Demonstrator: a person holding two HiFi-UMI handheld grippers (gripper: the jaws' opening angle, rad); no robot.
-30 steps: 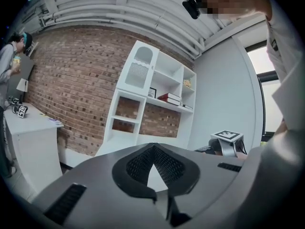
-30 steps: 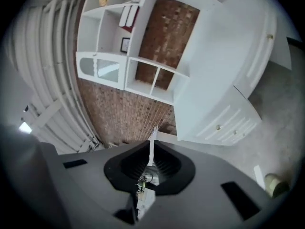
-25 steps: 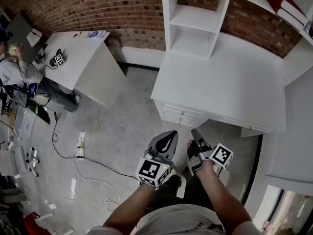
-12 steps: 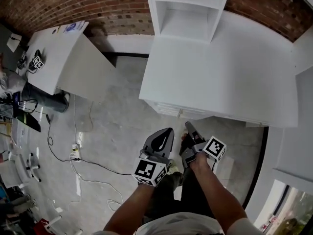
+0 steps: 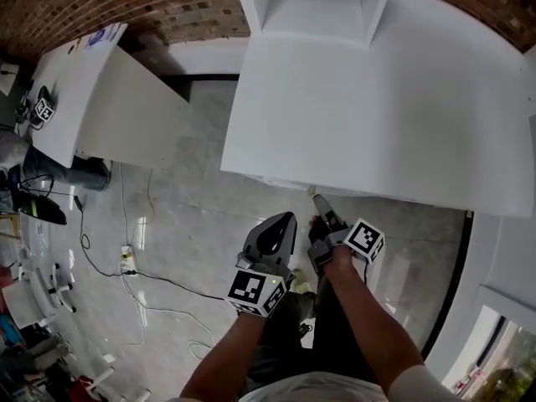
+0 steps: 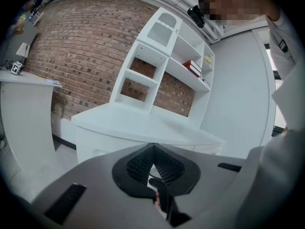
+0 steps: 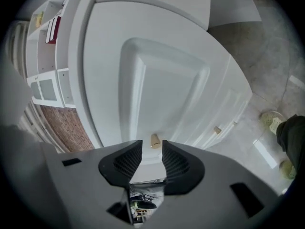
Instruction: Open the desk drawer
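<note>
Right gripper [image 7: 151, 150], jaws opening with nothing between them, faces the desk drawer [image 7: 162, 94]; drawer knob [image 7: 155, 140] just beyond the tips at 12 o'clock. Left gripper [image 6: 153, 147], jaws clenched together, empty, at 8 o'clock from it

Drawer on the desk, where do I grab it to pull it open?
Grip the small tan knob on the drawer front. It sticks straight out, so come head-on, one jaw each side. The right gripper, jaws opening, faces it but is not yet around it.
</note>
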